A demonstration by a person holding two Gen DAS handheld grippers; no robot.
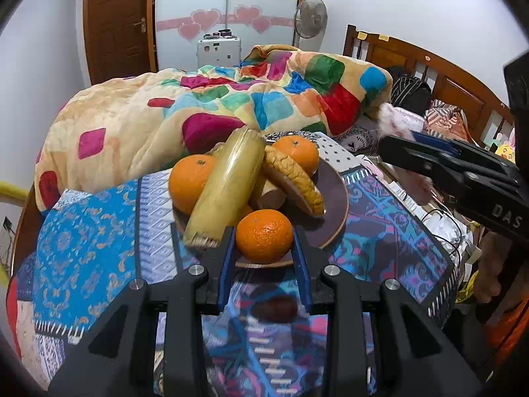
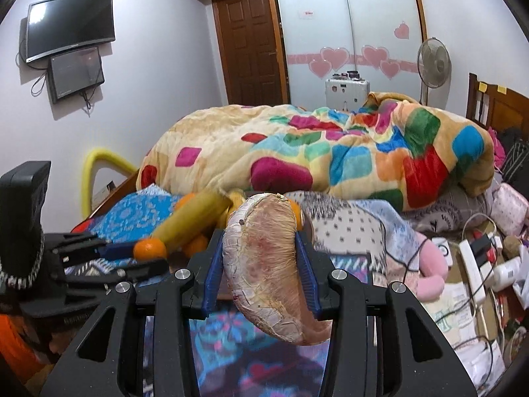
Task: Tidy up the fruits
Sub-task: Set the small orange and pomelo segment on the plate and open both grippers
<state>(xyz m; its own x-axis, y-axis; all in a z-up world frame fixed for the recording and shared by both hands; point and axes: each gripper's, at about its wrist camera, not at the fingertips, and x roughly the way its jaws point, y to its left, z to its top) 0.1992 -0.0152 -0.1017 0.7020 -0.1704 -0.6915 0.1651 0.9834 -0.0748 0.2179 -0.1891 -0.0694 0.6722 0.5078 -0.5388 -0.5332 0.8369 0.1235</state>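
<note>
A brown plate point(image 1: 334, 195) on the patterned cloth holds three oranges, a long yellow-green fruit point(image 1: 228, 185), and pale wedge pieces point(image 1: 294, 178). My left gripper point(image 1: 264, 241) is closed around the front orange point(image 1: 264, 235) at the plate's near rim. My right gripper point(image 2: 261, 258) is shut on a pale pink pomelo wedge point(image 2: 267, 264) and holds it in the air to the right of the plate. The right gripper also shows in the left wrist view point(image 1: 446, 165), with the wedge mostly hidden. The left gripper shows in the right wrist view point(image 2: 109, 258).
A colourful quilt point(image 1: 198, 109) is heaped behind the plate. A wooden headboard point(image 1: 429, 76) stands at the right. Cables, a power strip point(image 2: 472, 264) and a pink plush point(image 2: 429, 264) lie to the right. A fan point(image 2: 433, 63) and a case stand by the wardrobe.
</note>
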